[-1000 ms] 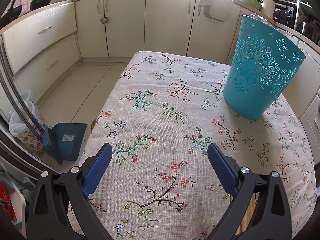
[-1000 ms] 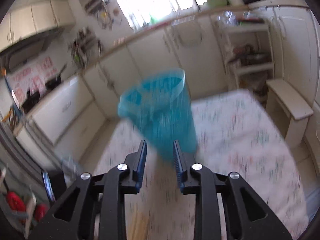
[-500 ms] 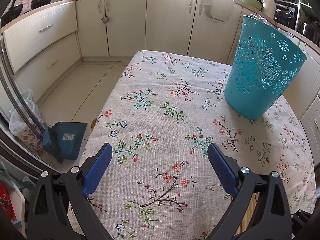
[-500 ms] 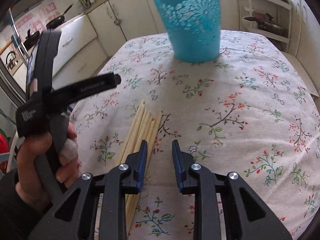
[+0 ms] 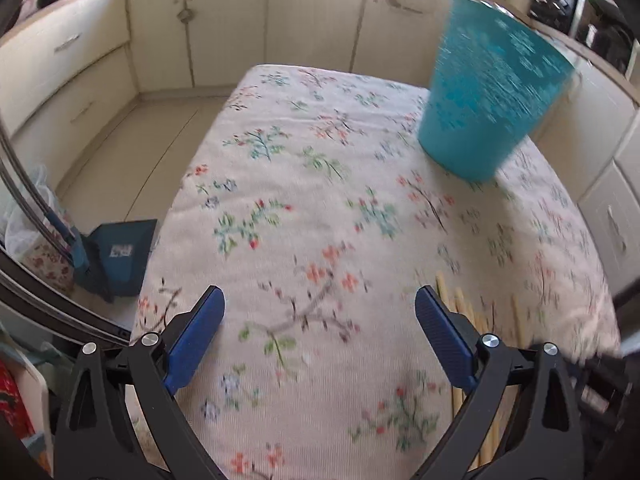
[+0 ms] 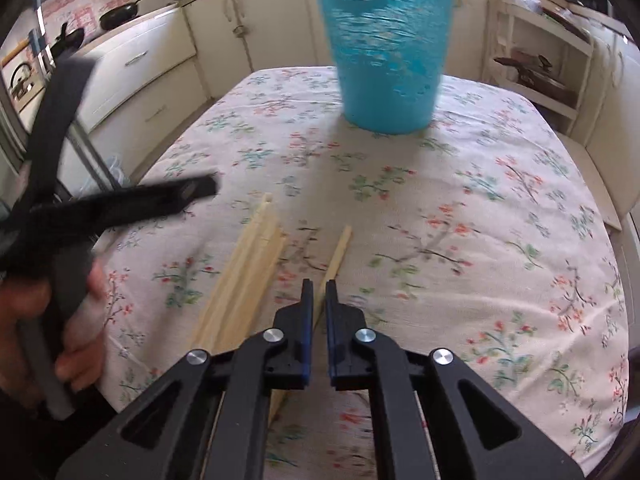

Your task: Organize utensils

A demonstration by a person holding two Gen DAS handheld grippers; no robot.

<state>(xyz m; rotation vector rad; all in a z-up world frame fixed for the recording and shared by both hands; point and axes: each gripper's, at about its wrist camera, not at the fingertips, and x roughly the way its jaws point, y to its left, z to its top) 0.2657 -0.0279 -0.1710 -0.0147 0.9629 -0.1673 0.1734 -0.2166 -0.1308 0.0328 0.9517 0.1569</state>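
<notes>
In the right wrist view the right claw (image 6: pixel 319 286) sits low in the centre with its jaws pressed together on a single chopstick (image 6: pixel 341 249), whose long axis runs up and slightly right toward the blue basket (image 6: pixel 386 48) at top centre of the worktop (image 6: pixel 500 216). The remaining chopsticks (image 6: pixel 248 276) lie bundled just left. The left claw (image 5: pixel 318 308) hangs wide apart, holding nothing, farther off
</notes>
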